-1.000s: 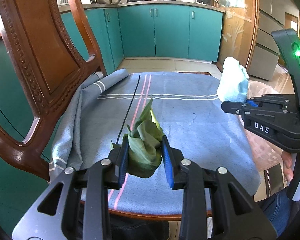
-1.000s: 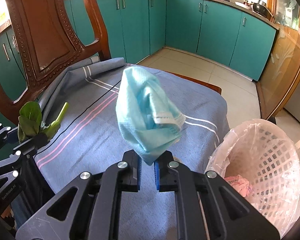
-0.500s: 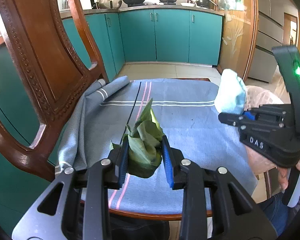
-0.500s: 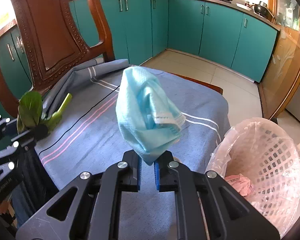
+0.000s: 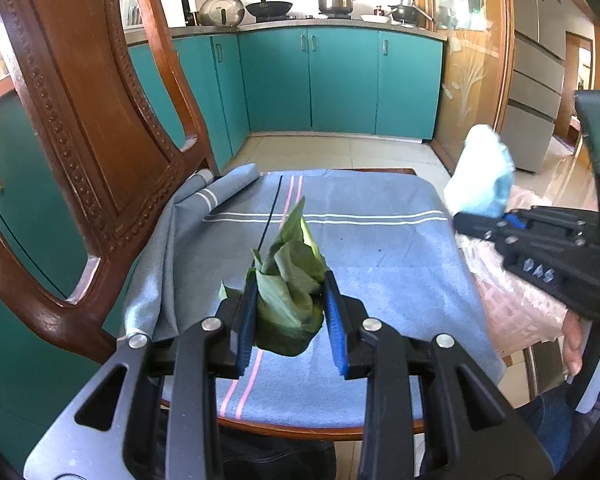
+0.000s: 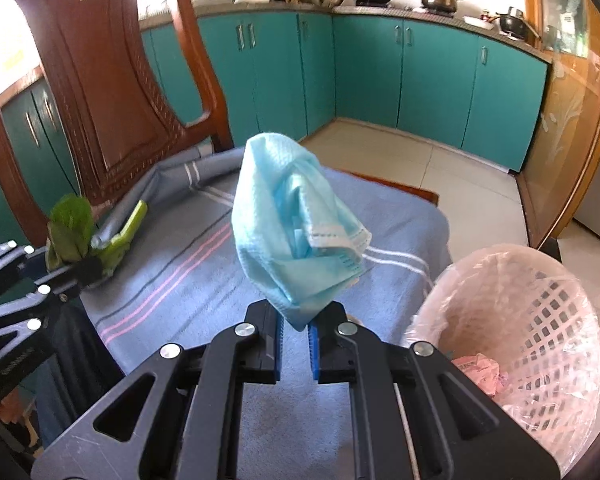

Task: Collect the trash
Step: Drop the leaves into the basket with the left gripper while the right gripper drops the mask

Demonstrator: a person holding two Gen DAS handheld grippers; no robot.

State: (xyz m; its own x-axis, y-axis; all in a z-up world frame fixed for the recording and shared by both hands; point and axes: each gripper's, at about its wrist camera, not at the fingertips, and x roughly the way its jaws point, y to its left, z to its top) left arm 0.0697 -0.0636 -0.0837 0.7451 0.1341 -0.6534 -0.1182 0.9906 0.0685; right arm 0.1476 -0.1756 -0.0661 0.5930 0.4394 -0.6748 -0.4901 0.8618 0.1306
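My left gripper (image 5: 292,308) is shut on a bunch of green vegetable leaves (image 5: 290,280), held above the blue striped cloth (image 5: 360,240). The same leaves (image 6: 74,232) show at the left edge of the right wrist view. My right gripper (image 6: 297,328) is shut on a crumpled light-blue face mask (image 6: 296,224), which sticks up from the pads. That mask (image 5: 482,176) also appears at the right of the left wrist view, above the cloth's right edge. A pink mesh waste basket (image 6: 540,320) with a plastic liner stands low to the right, holding some pink scraps.
A carved wooden chair back (image 5: 72,120) rises at the left, close to the left gripper. The cloth covers the wooden seat (image 5: 300,428). Teal kitchen cabinets (image 5: 340,80) and a tiled floor (image 6: 440,168) lie beyond. A person's hand (image 5: 580,344) grips the right tool's handle.
The right gripper has risen a little with the mask and tilted up, so more of the kitchen shows. The left gripper keeps the leaves in nearly the same place.
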